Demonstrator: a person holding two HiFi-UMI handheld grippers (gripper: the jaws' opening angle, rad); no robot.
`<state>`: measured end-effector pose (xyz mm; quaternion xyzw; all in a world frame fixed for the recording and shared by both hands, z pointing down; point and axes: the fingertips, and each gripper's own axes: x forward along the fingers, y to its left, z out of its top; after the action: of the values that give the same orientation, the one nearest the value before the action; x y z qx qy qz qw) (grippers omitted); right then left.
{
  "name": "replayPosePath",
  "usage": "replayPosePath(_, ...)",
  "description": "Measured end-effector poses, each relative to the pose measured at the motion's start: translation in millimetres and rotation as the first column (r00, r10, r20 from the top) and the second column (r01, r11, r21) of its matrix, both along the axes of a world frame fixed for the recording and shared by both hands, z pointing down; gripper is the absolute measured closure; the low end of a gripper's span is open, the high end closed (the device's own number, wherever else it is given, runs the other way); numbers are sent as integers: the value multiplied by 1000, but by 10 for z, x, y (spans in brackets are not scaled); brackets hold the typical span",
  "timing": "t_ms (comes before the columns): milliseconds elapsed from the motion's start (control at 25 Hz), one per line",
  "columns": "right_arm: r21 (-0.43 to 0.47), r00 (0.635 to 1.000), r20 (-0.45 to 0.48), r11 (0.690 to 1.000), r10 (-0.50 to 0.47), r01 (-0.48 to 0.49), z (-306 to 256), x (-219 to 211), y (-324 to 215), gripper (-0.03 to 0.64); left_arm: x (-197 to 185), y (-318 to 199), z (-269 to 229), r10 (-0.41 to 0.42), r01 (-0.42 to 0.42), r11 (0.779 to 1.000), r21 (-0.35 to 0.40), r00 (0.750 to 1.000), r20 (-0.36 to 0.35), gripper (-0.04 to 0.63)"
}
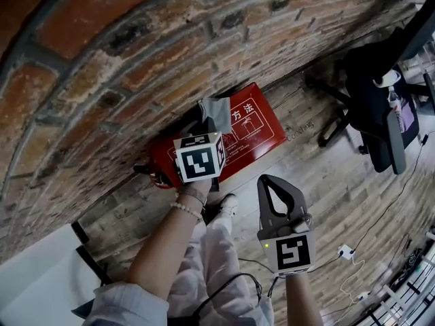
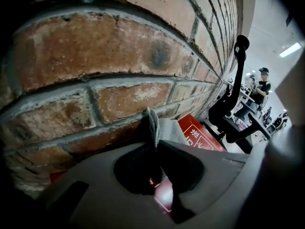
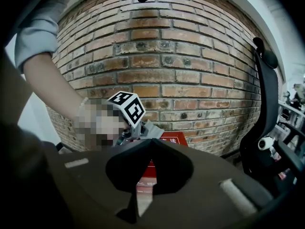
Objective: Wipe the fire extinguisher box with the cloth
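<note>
**Head view: my left gripper [image 1: 211, 119] pinches the cloth [image 1: 216, 106]**

Its jaws are closed tight on the grey cloth, at the top edge of the red fire extinguisher box [image 1: 262, 131]. The box sits against the brick wall [image 1: 136, 60]. My right gripper [image 1: 270, 180] hangs at 5 o'clock from the left one, jaws closed together, holding nothing.

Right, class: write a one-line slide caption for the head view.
Left claw holding a grey cloth at the red fire extinguisher box; right claw shut.
</note>
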<state>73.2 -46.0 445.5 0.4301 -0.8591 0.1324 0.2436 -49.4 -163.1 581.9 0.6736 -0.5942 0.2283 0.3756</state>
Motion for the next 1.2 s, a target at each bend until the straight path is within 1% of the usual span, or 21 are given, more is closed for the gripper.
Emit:
replayPosePath(280,1,1000,-7,1000,-13,13,-17,-96,73,612,-248,210,21,-51,51,999,-10,999,-1,586)
replayPosePath(680,-10,1000,-5,1000,-23,23,-4,-278,210,612,-587,447,11,-106,106,994,0,994,2,586)
replayPosePath(960,-9,999,-8,999,-41,41,-2,-446,277,612,-837,647,31,-151,151,989,-9,989,-3,586)
replayPosePath(1200,-8,998,-7,998,-54,54,-20,-566,323,612,-1101,861,52,-195,195,981,-21,981,12,586)
